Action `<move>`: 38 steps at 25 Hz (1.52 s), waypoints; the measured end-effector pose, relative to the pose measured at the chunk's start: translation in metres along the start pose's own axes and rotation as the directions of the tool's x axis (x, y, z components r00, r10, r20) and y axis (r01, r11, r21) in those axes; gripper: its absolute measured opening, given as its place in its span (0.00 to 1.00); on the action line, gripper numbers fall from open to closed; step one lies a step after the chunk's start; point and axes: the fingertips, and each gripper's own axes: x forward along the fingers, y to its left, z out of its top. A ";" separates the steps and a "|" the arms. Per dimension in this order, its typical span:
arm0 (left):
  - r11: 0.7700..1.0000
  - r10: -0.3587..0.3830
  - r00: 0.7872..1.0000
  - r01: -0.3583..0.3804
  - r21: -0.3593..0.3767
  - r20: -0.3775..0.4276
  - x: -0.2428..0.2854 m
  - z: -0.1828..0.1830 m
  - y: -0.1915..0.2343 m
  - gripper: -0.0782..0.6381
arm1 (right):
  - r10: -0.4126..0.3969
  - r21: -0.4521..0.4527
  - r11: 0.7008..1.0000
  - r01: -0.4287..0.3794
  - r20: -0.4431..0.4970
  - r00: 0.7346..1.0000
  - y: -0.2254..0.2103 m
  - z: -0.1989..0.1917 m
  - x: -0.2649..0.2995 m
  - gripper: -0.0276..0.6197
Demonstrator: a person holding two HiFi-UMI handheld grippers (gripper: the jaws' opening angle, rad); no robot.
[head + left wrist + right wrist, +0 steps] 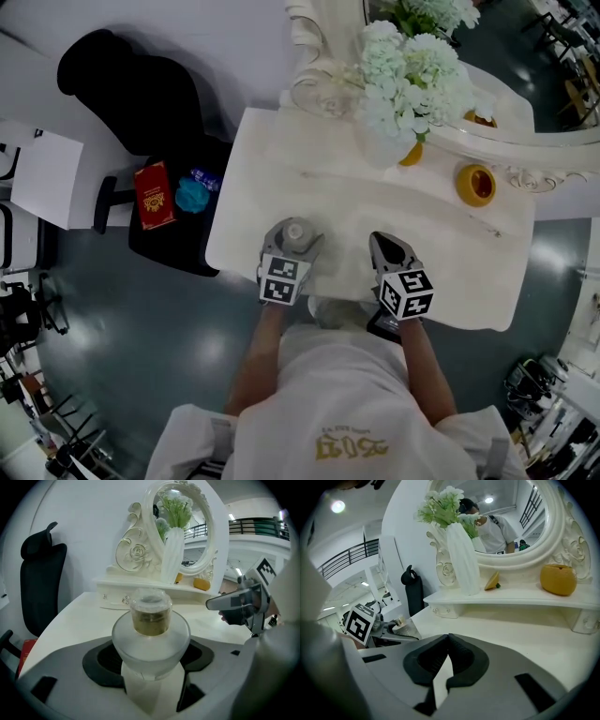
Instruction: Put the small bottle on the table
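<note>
At the near edge of the table point(281, 178), about 7 o'clock in the head view, the small bottle point(150, 620) is clamped upright between the jaws of the left gripper point(293, 241), presumably to be stood down level. Whether its base touches the top cannot be told. Just beside it, at 5 o'clock, the right gripper point(446, 660) is seen with jaws pressed together on nothing, clear of the bare patch ahead, and the vase of flowers point(398, 89) is set well apart at 12 o'clock.

Small bottle point(151, 616) base hidden in left hand-held gripper point(150, 659); mirror point(511, 142) cut off, head view.
</note>
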 end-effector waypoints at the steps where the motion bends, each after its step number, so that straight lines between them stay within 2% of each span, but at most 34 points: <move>1: 1.000 -0.001 1.000 0.001 0.003 0.003 0.001 0.000 -0.001 0.59 | 0.002 0.000 1.000 -0.002 -0.003 1.000 -0.001 0.000 0.001 0.06; 6: 0.998 0.006 1.000 -0.005 0.064 -0.019 0.007 -0.004 -0.005 0.59 | 0.012 0.000 1.000 -0.012 -0.012 1.000 -0.002 -0.001 0.006 0.06; 16: 0.991 0.040 0.998 -0.034 0.127 -0.042 0.011 -0.009 -0.010 0.60 | 0.026 -0.004 1.000 -0.026 -0.007 1.000 -0.001 -0.002 0.001 0.06; 25: 0.999 0.008 0.999 -0.007 0.046 -0.038 0.011 -0.010 -0.010 0.62 | 0.008 -0.005 1.000 -0.008 0.019 1.000 -0.002 0.000 -0.012 0.06; 34: 0.999 0.022 1.000 -0.022 -0.047 0.000 -0.005 -0.013 -0.005 0.64 | -0.009 -0.017 1.000 0.010 0.050 0.999 0.000 0.003 -0.029 0.06; 38: 0.998 0.036 0.999 -0.035 -0.059 0.017 -0.021 -0.016 -0.005 0.63 | -0.004 -0.030 1.000 0.006 0.070 0.998 0.010 0.008 -0.036 0.06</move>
